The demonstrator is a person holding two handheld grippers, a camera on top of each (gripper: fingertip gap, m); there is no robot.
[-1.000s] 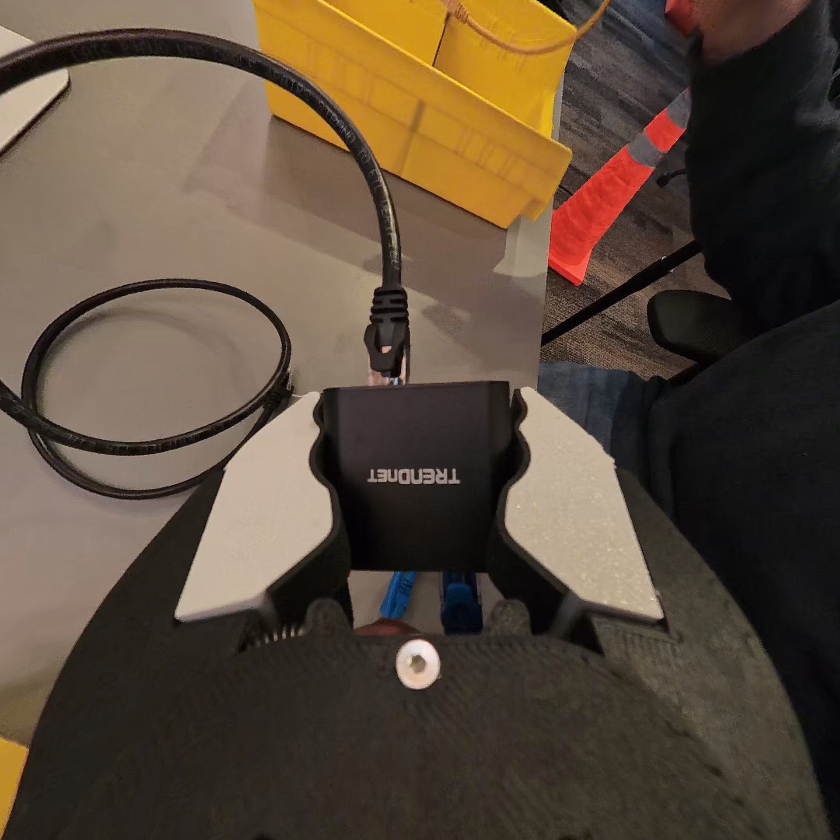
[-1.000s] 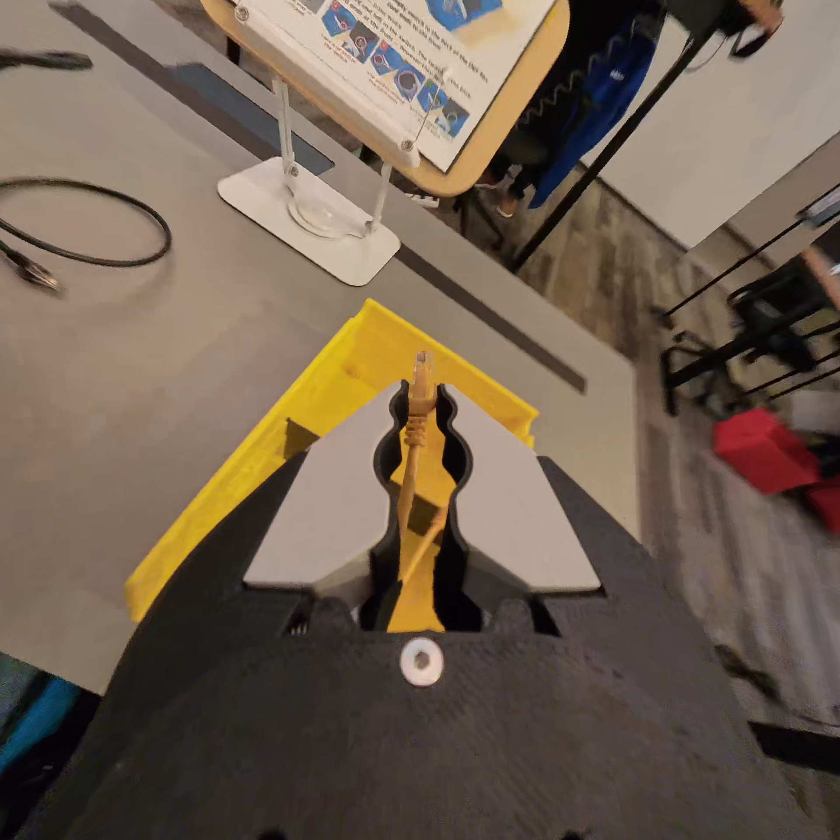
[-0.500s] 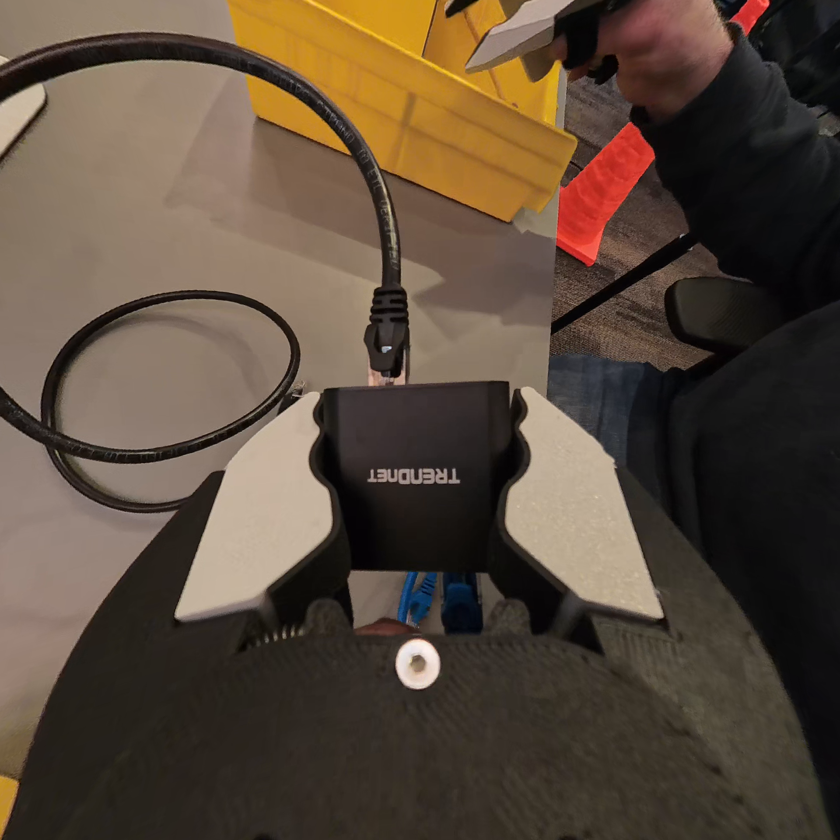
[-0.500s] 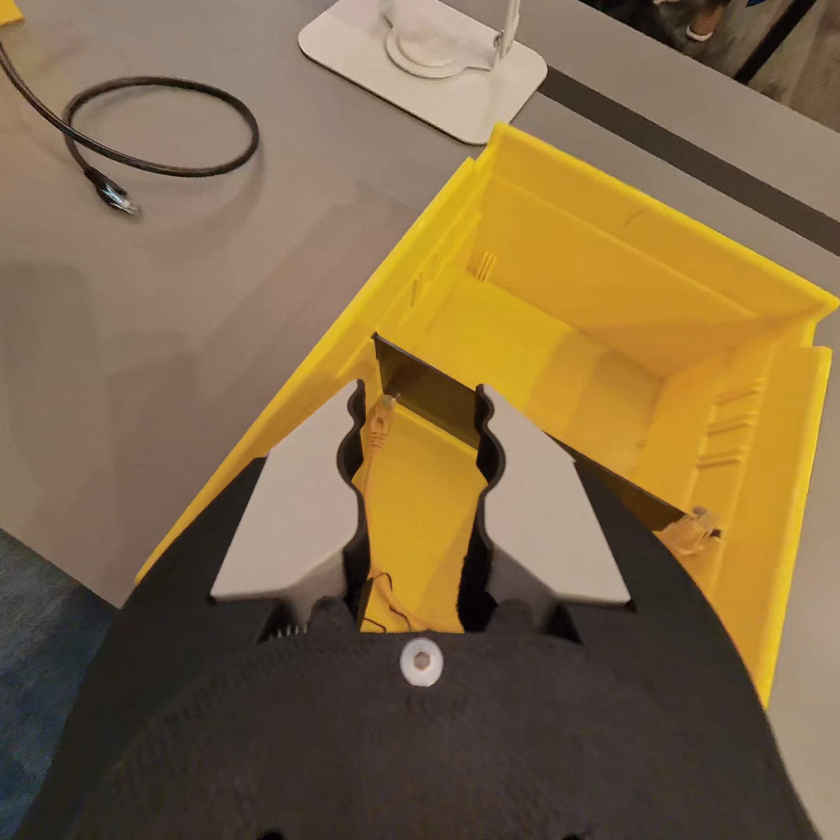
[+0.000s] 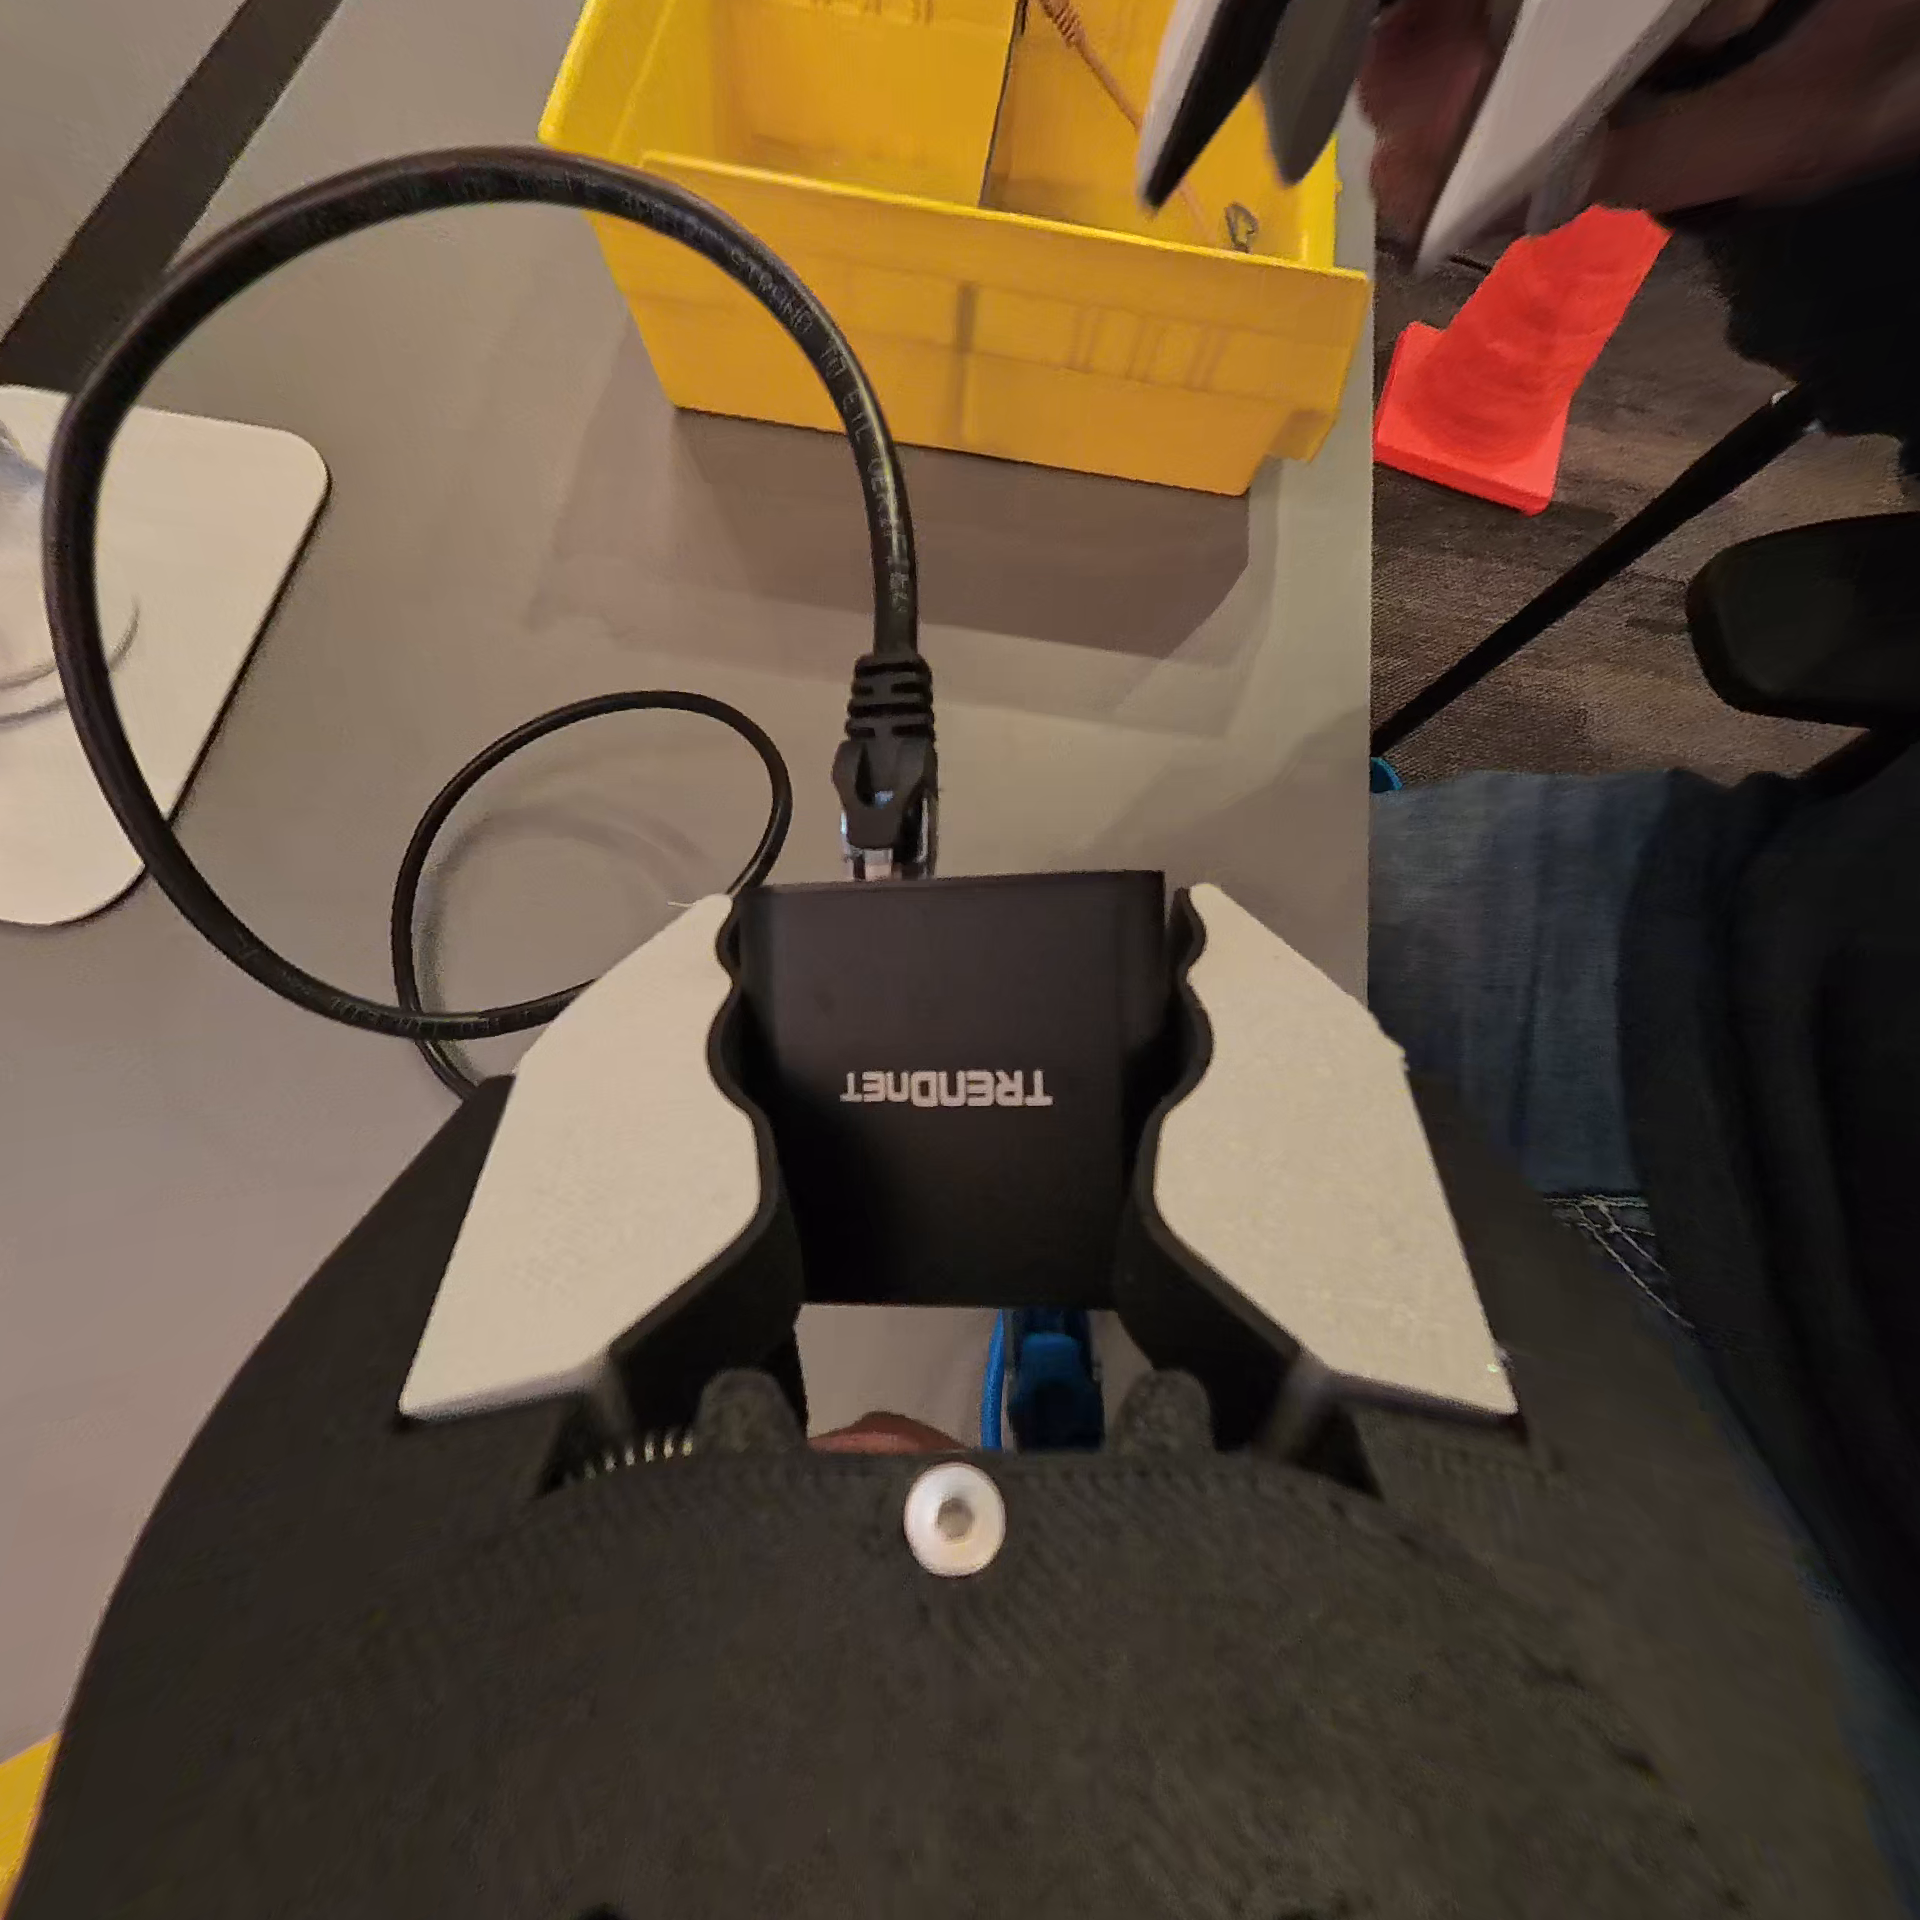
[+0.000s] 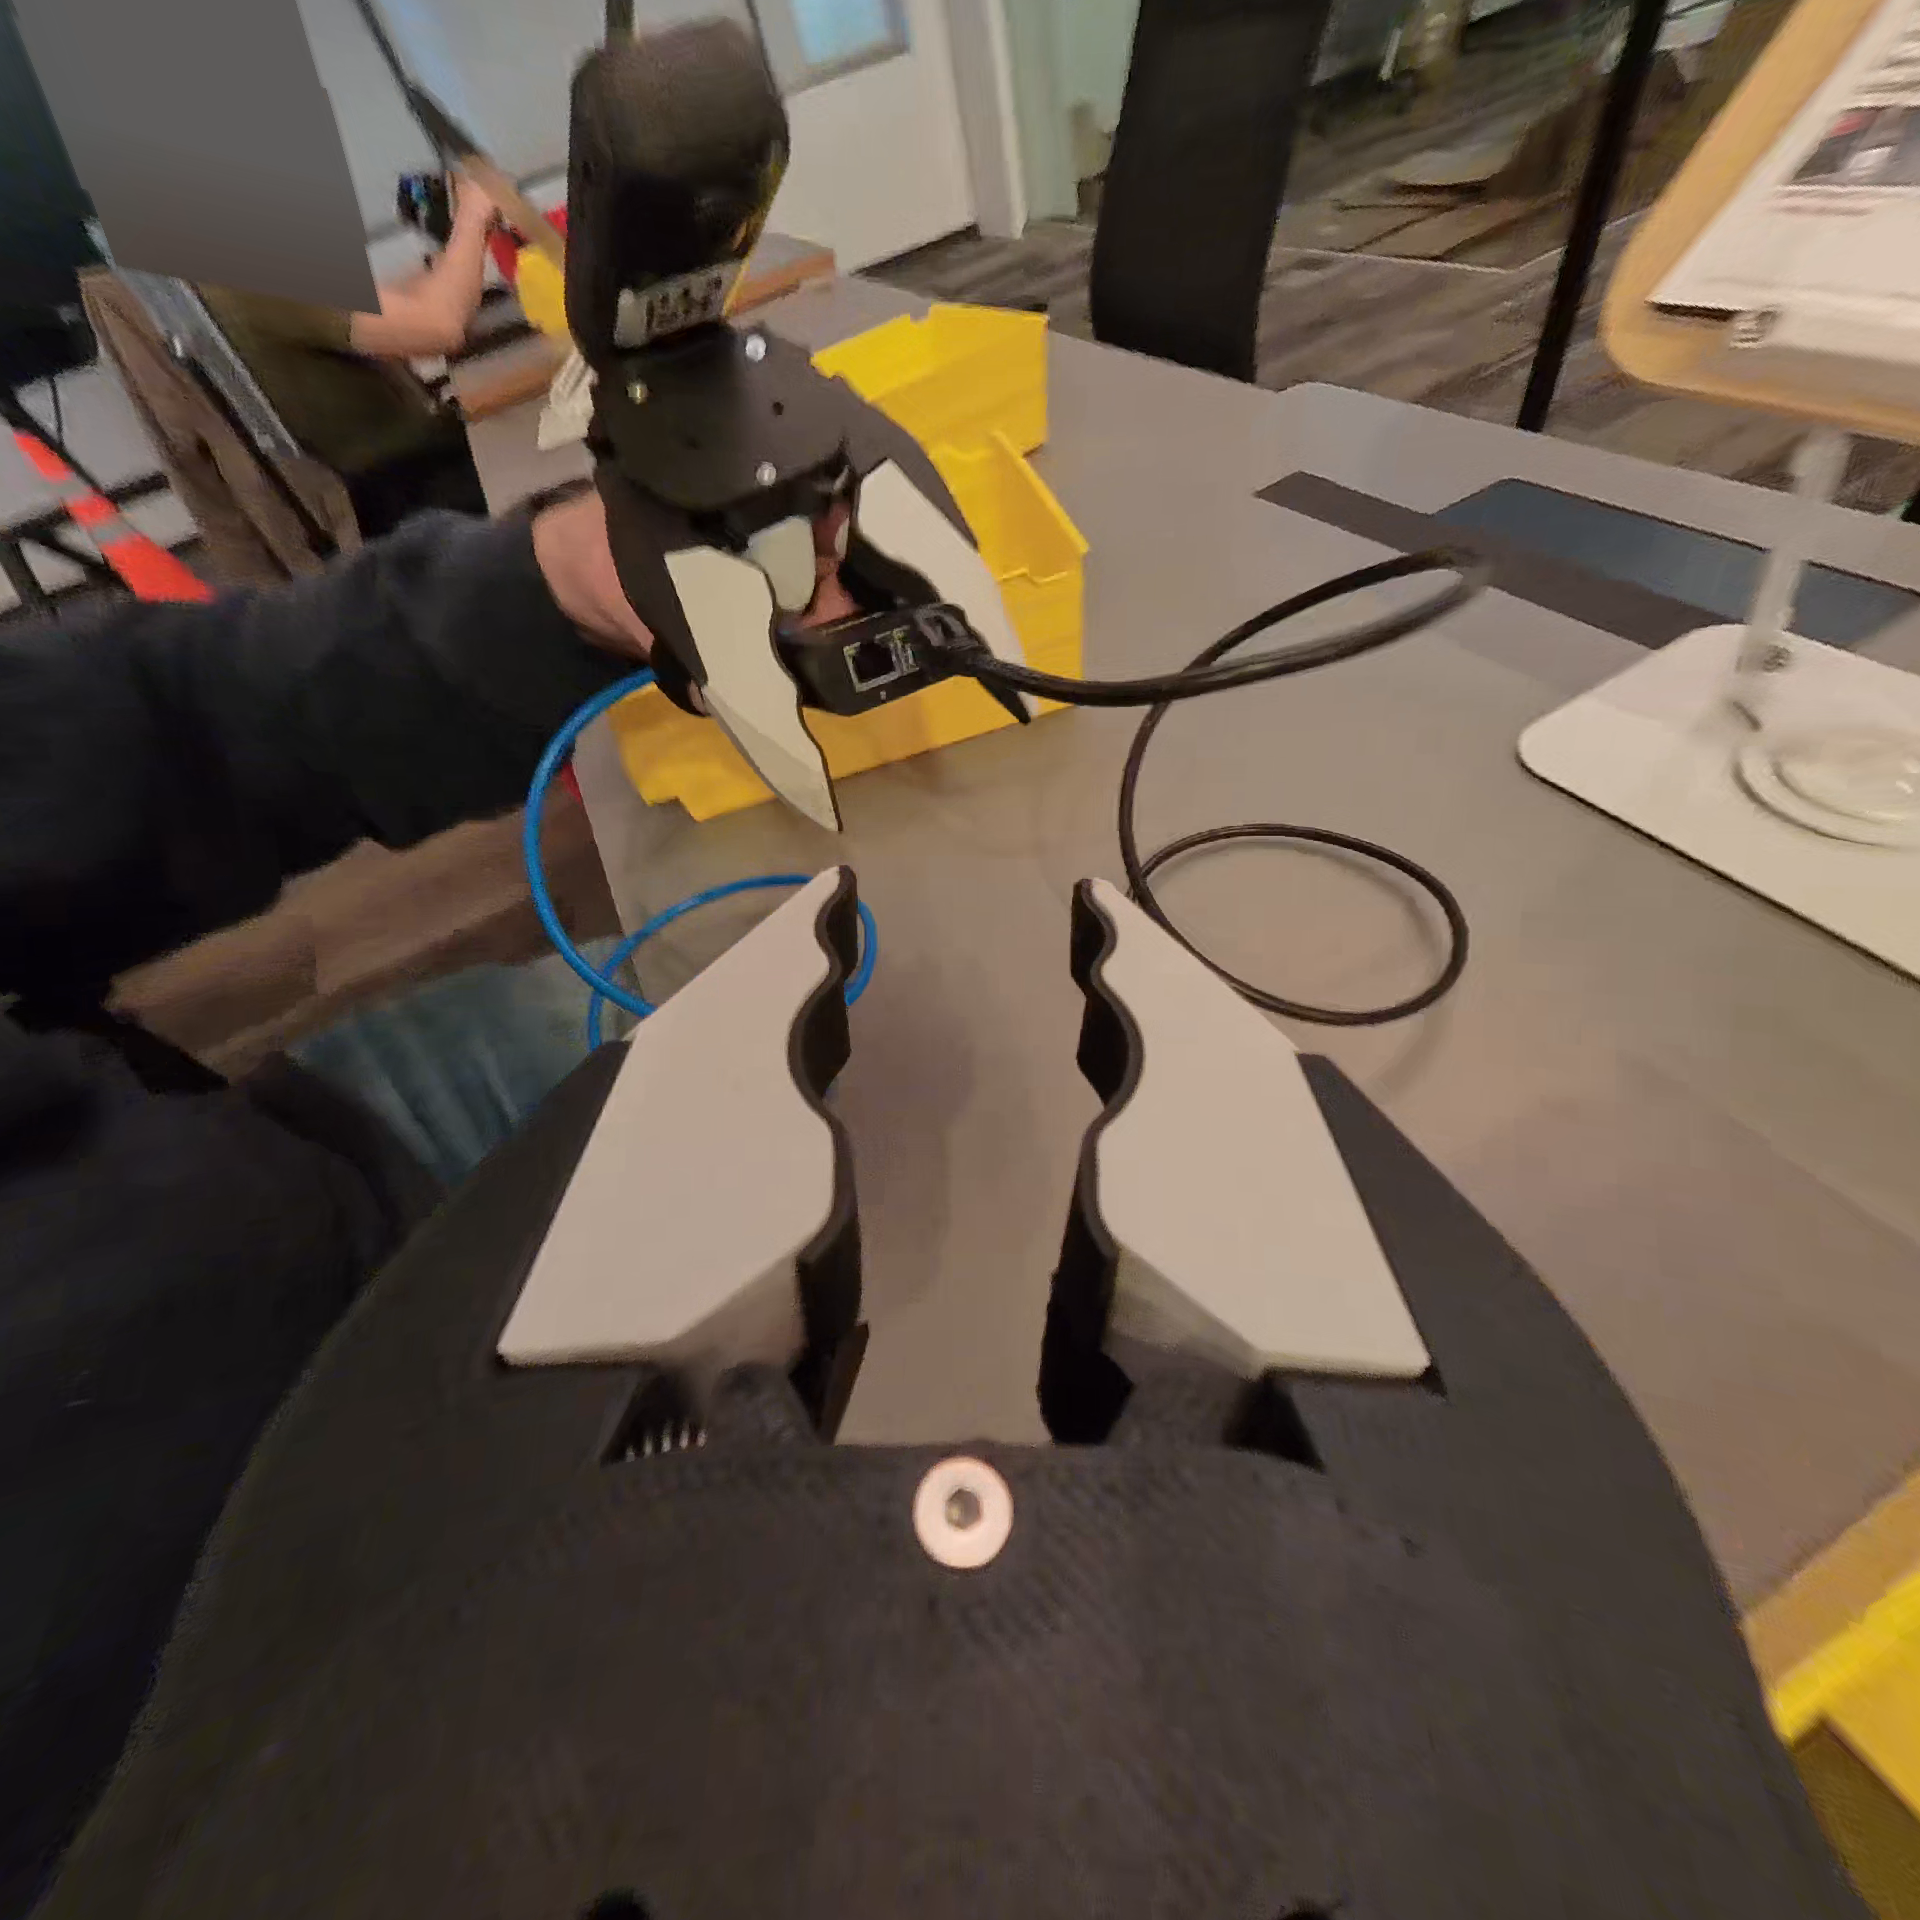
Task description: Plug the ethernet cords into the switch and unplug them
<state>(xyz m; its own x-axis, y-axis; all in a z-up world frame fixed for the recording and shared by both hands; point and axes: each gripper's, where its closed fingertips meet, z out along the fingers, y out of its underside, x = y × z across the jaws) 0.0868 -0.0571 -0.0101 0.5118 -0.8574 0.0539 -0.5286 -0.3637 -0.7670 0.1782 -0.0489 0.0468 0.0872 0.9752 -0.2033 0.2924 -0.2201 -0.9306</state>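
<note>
My left gripper (image 5: 951, 904) is shut on a small black switch (image 5: 951, 1081) and holds it above the grey table (image 5: 312, 1195). A black ethernet cord (image 5: 873, 499) is plugged into the switch's far side and loops down onto the table. A blue cord (image 5: 1044, 1382) shows under the switch, at its near side. My right gripper (image 6: 961, 894) is open and empty, pointing at the left gripper (image 6: 800, 665) and the switch (image 6: 873, 665), an empty port showing beside the black plug. The blue cord (image 6: 540, 831) hangs below. The right gripper's fingers (image 5: 1195, 114) show blurred at the top of the left wrist view.
A yellow bin (image 5: 987, 312) with an orange cord (image 5: 1122, 114) stands at the table's far right edge. Another yellow bin (image 6: 997, 499) lies behind the left gripper. A white stand base (image 6: 1704, 769) sits on the table. An orange cone (image 5: 1496, 374) stands on the floor. Across from one pair of fingers to the other is roughly 12 centimeters.
My right gripper let go of the orange cord over the yellow bin, opened, and swung round to face the switch. The left gripper kept hold of the switch and shifted slightly.
</note>
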